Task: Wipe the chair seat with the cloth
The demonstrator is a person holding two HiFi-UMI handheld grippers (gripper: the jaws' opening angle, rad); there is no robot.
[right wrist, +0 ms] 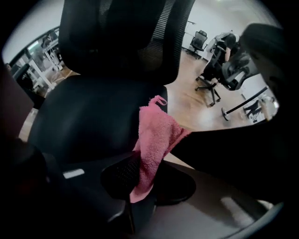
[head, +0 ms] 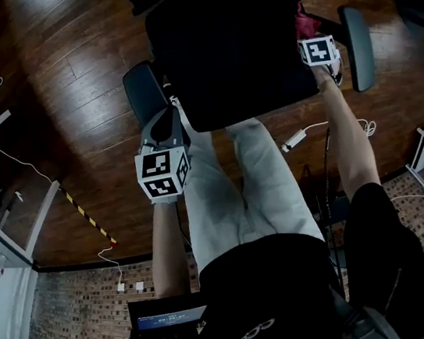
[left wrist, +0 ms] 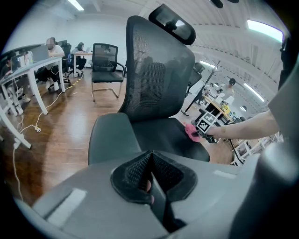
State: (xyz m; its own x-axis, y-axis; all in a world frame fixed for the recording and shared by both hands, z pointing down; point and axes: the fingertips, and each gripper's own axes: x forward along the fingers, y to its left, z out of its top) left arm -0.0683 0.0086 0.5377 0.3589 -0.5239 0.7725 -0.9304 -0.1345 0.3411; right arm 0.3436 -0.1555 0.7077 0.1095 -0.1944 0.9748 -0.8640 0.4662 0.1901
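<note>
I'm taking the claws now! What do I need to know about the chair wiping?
Left claw: shut, empty, pointing at the armrest on the person's left.
Right claw: shut on the pink cloth, at the right edge of the seat.
Done: cloth is in hand.
Left: wipe across the seat; the pictures don't show how much is already wiped.

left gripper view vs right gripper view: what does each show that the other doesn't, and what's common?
Left gripper view only: the left gripper, jaws together, by an armrest; the headrest; the right gripper seen from outside at the seat's far side; a desk and a spare chair.
Right gripper view only: the right gripper's jaws close up, shut on the cloth, which hangs over the seat's edge.
Both: the seat, the backrest and the cloth.
</note>
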